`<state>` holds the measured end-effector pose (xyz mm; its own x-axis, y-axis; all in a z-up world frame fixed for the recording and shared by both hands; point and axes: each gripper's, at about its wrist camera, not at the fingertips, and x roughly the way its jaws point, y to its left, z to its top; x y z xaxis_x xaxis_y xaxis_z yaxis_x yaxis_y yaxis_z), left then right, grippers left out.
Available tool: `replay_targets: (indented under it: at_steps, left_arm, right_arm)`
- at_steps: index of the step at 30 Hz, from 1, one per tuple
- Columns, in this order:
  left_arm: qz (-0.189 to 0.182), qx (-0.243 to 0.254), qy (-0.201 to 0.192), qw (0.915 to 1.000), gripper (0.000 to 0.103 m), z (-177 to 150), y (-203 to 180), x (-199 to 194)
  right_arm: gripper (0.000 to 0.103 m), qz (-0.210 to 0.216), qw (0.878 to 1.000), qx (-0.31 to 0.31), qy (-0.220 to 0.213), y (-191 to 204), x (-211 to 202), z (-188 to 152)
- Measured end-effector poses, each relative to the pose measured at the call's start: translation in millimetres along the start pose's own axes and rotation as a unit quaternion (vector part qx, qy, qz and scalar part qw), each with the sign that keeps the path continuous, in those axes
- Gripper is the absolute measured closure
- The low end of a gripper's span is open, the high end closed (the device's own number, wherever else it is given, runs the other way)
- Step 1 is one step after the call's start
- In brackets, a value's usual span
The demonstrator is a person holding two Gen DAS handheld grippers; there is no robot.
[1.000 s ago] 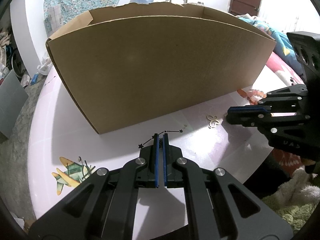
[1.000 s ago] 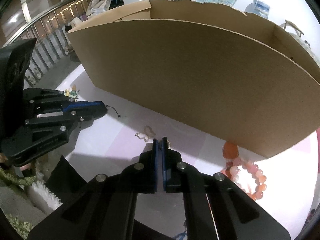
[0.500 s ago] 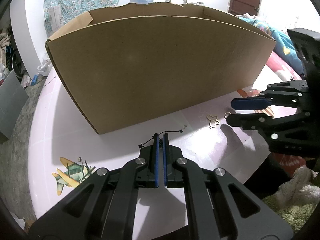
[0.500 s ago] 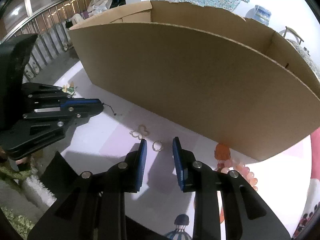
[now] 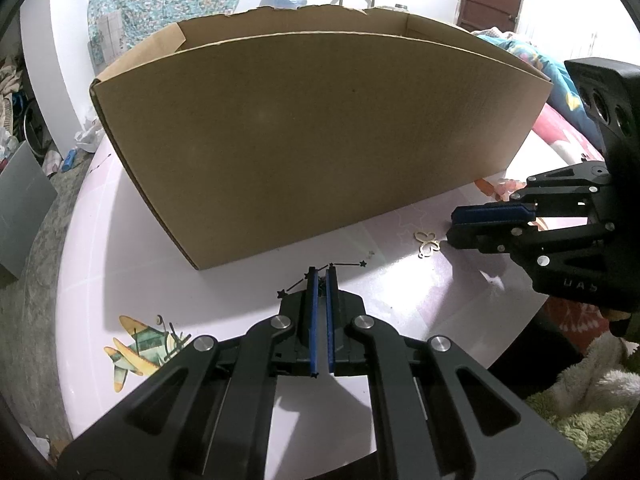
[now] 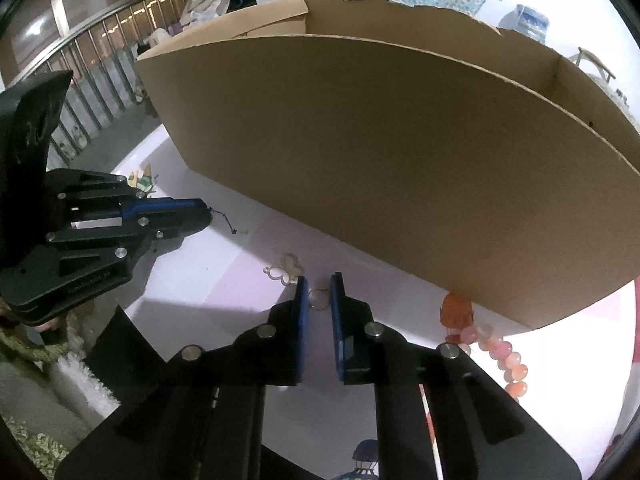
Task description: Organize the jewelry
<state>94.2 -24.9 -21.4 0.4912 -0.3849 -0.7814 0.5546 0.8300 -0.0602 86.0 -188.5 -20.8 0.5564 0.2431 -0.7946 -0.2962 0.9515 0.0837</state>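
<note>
Cardboard box (image 6: pixel 400 168): large, open-topped, matte brown corrugated board; stands on the bench, behind all the jewelry.
Bench (image 5: pixel 120 240): round, glossy, pale pink top with printed cartoon pictures; slippery under small metal parts.
Right hand-held gripper (image 6: pixel 319 292): jaws have just been closing; the blue pads flank the ring at a narrow gap, contact not certain.
Left hand-held gripper (image 5: pixel 321 274): pads pressed together, pinching a thin dark star-link chain (image 5: pixel 352 265) at the tips.
Bead bracelet (image 6: pixel 500 354): round, glossy pink-orange beads, just right of the right hand-held gripper.
Butterfly charm (image 6: pixel 285 271): flat, pale gold outline, just left of the ring.
Ring (image 6: pixel 319 298): thin metal hoop, flat on the bench.
Step advice: centre the pads on the hoop, close gently, lift straight; a thin hoop likely skids.
</note>
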Motion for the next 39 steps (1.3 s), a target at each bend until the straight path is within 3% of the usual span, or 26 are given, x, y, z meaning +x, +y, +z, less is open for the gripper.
replay_targets:
  at_steps: [6,8,17,20,24,39]
  left_arm:
    - [0.0,-0.001,-0.001,1.0,0.1,-0.1,1.7,-0.9]
    - [0.0,-0.001,-0.002,1.0,0.1,-0.2,2.1,-0.9]
    - [0.003,0.002,-0.005,1.0,0.1,-1.5,1.2,-1.7]
    - [0.003,0.002,-0.005,1.0,0.1,-1.5,-0.1,-1.6]
    - [0.004,0.003,-0.005,1.0,0.1,-1.5,-0.9,-1.3]
    - [0.004,0.002,-0.005,1.0,0.1,-1.5,-4.2,-0.4]
  right_arm:
    - [0.092,0.001,1.0,0.003,-0.005,3.5,1.2,0.3]
    - [0.1,0.002,1.0,0.004,-0.009,3.9,-1.2,0.0]
    - [0.1,-0.001,1.0,0.004,-0.018,2.0,-12.8,-1.0]
    - [0.098,0.006,1.0,-0.006,-0.011,2.7,-14.4,-2.3]
    - [0.089,0.001,0.999,-0.036,0.001,5.6,-10.9,-1.7]
    - [0.089,-0.034,0.998,-0.047,0.013,8.8,-7.5,-0.8]
